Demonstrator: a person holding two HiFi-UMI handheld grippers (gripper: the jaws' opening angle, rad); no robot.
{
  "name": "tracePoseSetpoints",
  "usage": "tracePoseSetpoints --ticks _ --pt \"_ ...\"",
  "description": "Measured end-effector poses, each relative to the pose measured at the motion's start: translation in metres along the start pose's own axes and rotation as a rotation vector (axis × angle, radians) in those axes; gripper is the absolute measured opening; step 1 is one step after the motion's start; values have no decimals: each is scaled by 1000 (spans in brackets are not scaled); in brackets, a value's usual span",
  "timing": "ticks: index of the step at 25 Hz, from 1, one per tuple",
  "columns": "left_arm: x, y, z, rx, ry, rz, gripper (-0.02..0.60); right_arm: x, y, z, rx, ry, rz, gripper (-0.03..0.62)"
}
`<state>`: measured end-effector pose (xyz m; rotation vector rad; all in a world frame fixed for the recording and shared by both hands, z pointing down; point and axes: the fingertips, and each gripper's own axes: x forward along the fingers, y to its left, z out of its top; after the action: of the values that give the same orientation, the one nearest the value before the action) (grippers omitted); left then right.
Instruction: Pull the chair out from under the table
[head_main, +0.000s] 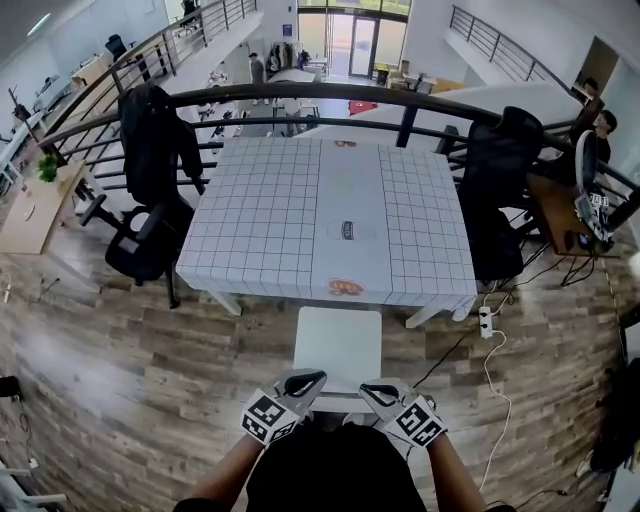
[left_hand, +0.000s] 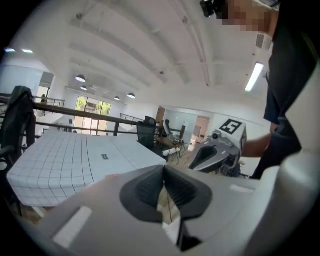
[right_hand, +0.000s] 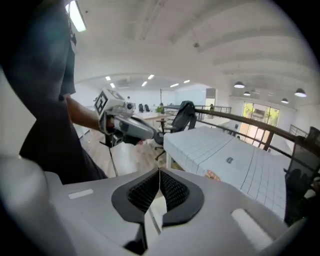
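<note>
One illegible label (head_main: 347, 230) on table (head_main: 250, 200)

A matt white cloth (head_main: 250, 220) printed with thin dark grid lines covers the table (head_main: 224, 301). The chair (head_main: 338, 345) has a seat that looks like smooth white plastic with a soft sheen. The floor (head_main: 120, 350) is grey-brown wood-look planking, grained and lightly glossy. The curved railing (head_main: 300, 95) is dark tubular metal with a shine. The left gripper (head_main: 312, 379) and right gripper (head_main: 371, 388) have smooth matt grey plastic shells; their pads (left_hand: 145, 189) are black, ribbed and rubbery-looking.
</note>
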<state>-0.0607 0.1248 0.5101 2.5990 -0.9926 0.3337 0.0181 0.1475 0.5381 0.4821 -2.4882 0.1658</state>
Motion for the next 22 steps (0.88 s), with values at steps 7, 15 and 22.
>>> tracePoseSetpoints --ticks 7,15,22 --pt "-12 3 93 -38 -248 14 11 -32 -52 101 130 -390 -247 -2" --pt "-15 21 138 53 -373 220 9 -49 -65 159 175 -549 -357 -2" --pt "-12 21 149 100 -389 331 9 -61 -79 174 158 -604 -453 -2"
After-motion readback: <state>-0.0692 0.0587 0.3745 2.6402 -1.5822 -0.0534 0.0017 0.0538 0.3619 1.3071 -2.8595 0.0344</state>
